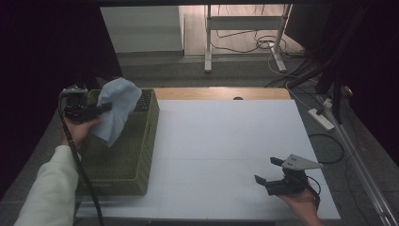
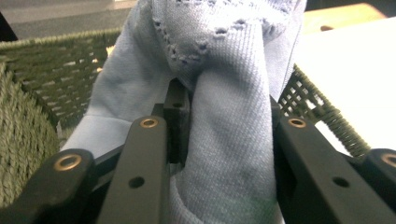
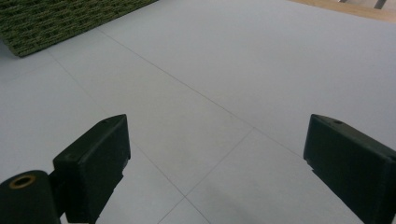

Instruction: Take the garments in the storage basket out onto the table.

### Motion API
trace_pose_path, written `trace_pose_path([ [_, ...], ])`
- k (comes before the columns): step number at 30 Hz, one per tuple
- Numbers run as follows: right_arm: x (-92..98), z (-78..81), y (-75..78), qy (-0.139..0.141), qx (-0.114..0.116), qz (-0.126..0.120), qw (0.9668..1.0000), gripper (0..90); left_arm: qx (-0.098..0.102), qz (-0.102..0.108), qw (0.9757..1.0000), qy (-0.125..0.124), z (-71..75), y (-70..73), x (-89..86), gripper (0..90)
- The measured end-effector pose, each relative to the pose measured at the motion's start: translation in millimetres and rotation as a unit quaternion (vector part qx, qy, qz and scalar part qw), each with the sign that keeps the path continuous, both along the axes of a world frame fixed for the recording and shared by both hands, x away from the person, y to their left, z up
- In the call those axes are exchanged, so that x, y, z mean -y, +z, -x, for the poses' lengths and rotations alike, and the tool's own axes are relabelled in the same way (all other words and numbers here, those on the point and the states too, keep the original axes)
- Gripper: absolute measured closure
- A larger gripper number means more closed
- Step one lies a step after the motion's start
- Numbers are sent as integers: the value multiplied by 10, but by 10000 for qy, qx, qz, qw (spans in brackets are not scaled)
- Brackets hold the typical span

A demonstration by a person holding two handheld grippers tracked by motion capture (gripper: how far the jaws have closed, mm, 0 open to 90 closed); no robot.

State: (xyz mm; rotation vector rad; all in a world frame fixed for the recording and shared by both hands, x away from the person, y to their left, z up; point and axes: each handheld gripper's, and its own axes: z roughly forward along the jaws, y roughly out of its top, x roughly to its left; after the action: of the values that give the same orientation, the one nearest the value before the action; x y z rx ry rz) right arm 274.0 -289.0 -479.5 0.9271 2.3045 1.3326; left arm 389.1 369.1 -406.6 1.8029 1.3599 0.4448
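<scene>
- Table (image 1: 226, 155): white top, wide bare stretch between the two hands. Wooden edge at the far side.
- Basket (image 1: 136, 155): green woven, on the table's left edge, open side up. Its inside is mostly dark in the high view; cannot tell whether anything else lies in it.
- Cloth (image 1: 115, 110): pale blue knit, bunched, hanging over the basket's far-left part, clear of the rim as far as the high view shows. Long axis runs roughly up-down, the loose tail drooping toward the basket's inside. Bare table lies to its right, so a carry out would likely go rightward over the basket's wall.
- Left gripper (image 1: 101, 109): closed on the cloth; in the left gripper view a thick fold (image 2: 229, 154) is pinched between the jaws. How much cloth hangs below the grip is cut off there.
- Right gripper (image 1: 268, 172): jaws spread wide, nothing between them, low over the table's near-right corner, well apart from cloth and basket. Left hand is much the nearer.
</scene>
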Motion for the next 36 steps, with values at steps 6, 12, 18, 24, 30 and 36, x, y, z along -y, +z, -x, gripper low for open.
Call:
trace_pose_path([
  [6, -11, -2, -3, -6, 13, -13, 10000, 76, 201, 136, 9997, -44, 54, 119, 15, 678],
  [12, 5, -3, 3, -31, 10, -83, 10000, 76, 248, 147, 9996, -16, 98, 176, 36, 678],
  [18, 7, -8, -1, -54, 24, -62, 10000, 76, 358, 256, 9990, -17, 155, 244, 20, 678],
  [24, 7, -10, 0, -52, 12, -52, 10000, 76, 501, 454, 9977, -45, 211, 286, 11, 678],
  [30, 8, -8, 2, -71, 18, -54, 10000, 76, 651, 576, 9962, -92, 249, 355, 36, 678],
  [36, 13, -4, 8, -97, 39, -68, 9999, 76, 727, 733, 9945, -157, 268, 392, 60, 678],
])
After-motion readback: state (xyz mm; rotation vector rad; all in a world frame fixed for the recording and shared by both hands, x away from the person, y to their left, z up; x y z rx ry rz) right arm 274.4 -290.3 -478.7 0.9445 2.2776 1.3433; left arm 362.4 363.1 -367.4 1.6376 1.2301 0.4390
